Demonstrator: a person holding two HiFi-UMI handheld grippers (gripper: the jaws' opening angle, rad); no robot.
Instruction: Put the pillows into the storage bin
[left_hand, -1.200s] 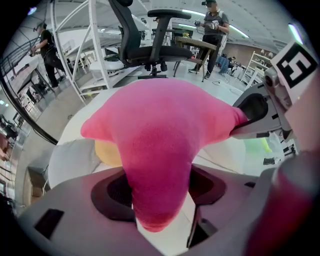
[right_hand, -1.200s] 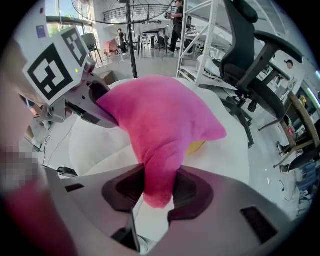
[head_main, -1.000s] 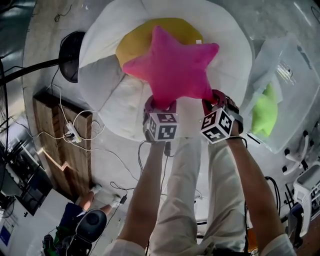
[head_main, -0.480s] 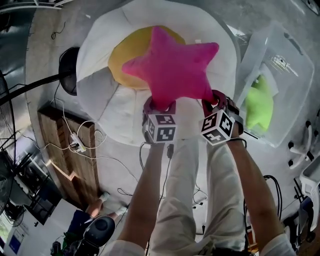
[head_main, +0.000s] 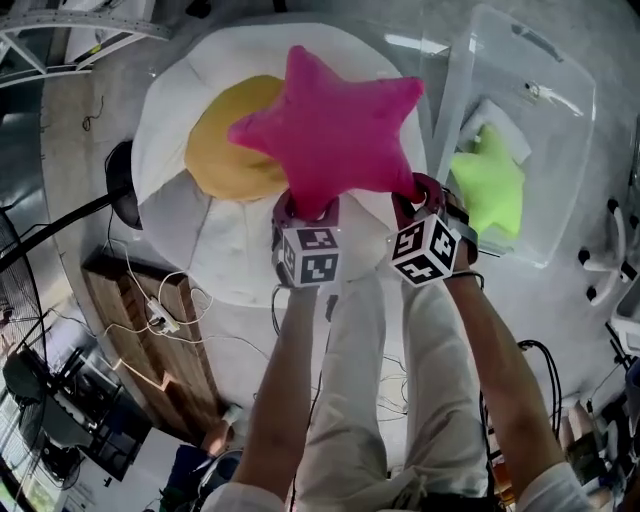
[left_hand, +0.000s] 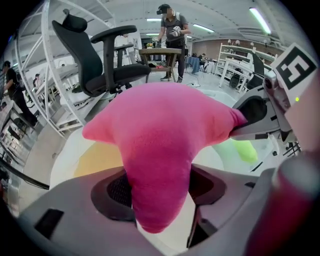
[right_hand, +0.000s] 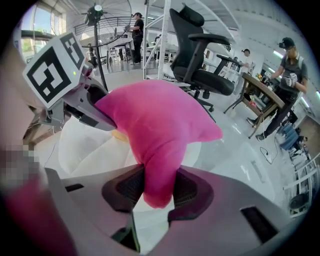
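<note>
The pink star pillow (head_main: 325, 125) is held in the air over the white beanbag (head_main: 190, 240), just left of the clear plastic storage bin (head_main: 560, 120) in the head view; it is plush and fuzzy, plump at the centre, with five rounded arms and no clear long axis; one arm points away from the person and two point back towards them. The left gripper (head_main: 305, 208) has its fingers (left_hand: 117, 192) pinching one near arm, squeezing the fabric narrow; the right gripper (head_main: 420, 192) pinches the other near arm the same way. A smooth yellow pillow (head_main: 225, 140) lies on the beanbag, partly under the star; a lime-green star pillow (head_main: 490, 185) lies inside the bin.
</note>
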